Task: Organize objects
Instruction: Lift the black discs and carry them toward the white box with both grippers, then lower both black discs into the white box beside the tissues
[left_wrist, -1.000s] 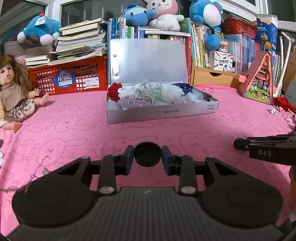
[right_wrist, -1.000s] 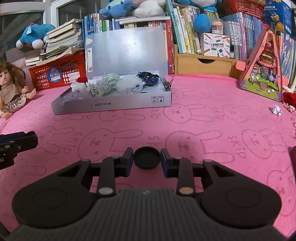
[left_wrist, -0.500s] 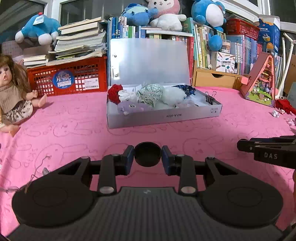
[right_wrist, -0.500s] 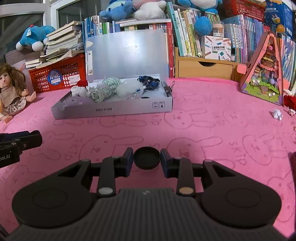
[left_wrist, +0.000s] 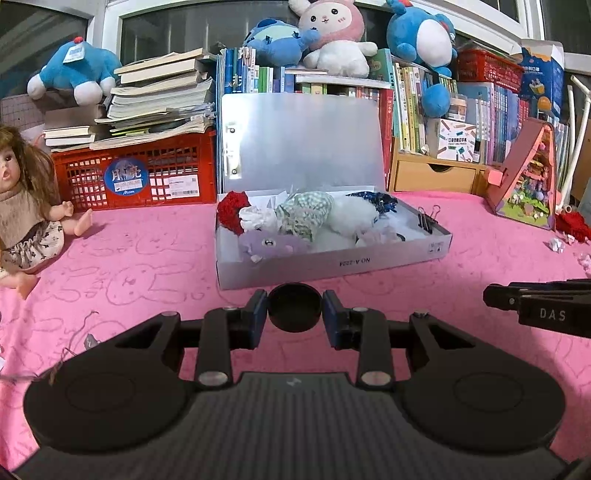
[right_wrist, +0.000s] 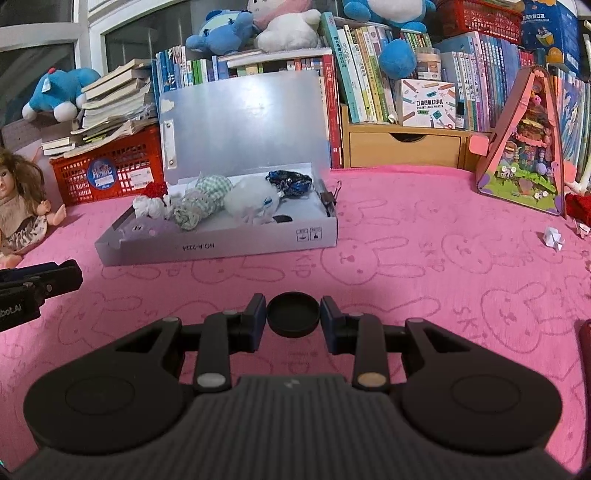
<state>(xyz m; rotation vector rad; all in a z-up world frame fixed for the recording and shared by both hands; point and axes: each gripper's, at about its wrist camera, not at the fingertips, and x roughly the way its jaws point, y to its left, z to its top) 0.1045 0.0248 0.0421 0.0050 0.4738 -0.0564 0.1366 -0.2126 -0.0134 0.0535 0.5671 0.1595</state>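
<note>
Storage box (left_wrist: 332, 262) nearer left tongs (left_wrist: 294, 314) than before; both tongs narrow, right tongs (right_wrist: 293, 319) unmoved.

Black left gripper (left_wrist: 294, 314), blue pads (left_wrist: 258, 314), silver screws.

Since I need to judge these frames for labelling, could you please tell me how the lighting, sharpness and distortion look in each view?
Left wrist view: sharp, strong fisheye bending at the edges, dark corners, soft glare on the grey box's raised lid. Right wrist view: equally sharp, same bending, lid glare milder, pink cloth evenly lit.
</note>
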